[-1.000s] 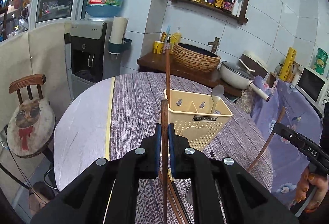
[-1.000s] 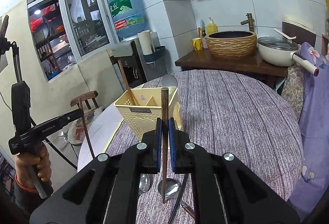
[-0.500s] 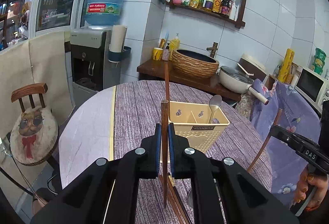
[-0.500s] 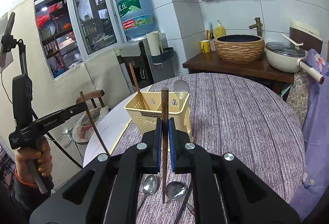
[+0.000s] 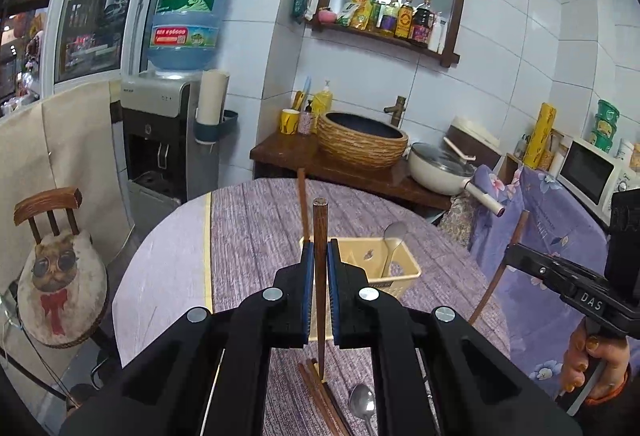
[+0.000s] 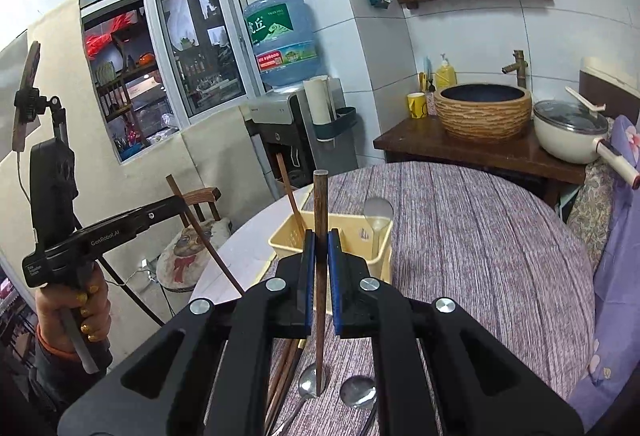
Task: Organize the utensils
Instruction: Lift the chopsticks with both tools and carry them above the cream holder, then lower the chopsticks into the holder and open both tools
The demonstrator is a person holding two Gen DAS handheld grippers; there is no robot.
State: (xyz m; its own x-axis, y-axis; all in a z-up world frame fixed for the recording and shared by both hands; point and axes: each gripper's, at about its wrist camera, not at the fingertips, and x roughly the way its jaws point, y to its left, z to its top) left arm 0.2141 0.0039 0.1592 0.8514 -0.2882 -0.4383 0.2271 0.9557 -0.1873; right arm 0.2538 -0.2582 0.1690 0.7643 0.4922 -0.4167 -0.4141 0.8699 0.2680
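Note:
My left gripper (image 5: 319,256) is shut on a brown chopstick (image 5: 319,228), held upright above the table. My right gripper (image 6: 319,248) is shut on another brown chopstick (image 6: 320,204), also upright. A cream utensil basket (image 5: 404,276) stands on the round table beyond both grippers; it also shows in the right wrist view (image 6: 288,236). It holds one chopstick (image 5: 302,204) and a steel spoon (image 5: 393,236). More chopsticks (image 5: 320,396) and spoons (image 6: 358,392) lie on the table under the grippers.
The table has a purple striped cloth (image 6: 480,236) with a bare white strip on the left (image 5: 168,256). A wooden chair with a cat cushion (image 5: 60,276) stands left. A water dispenser (image 5: 168,140), a sink counter (image 5: 360,156) and a pan (image 5: 440,168) lie behind.
Both grippers have risen and drawn back with their chopsticks; the basket now looks lower and farther away in both views.

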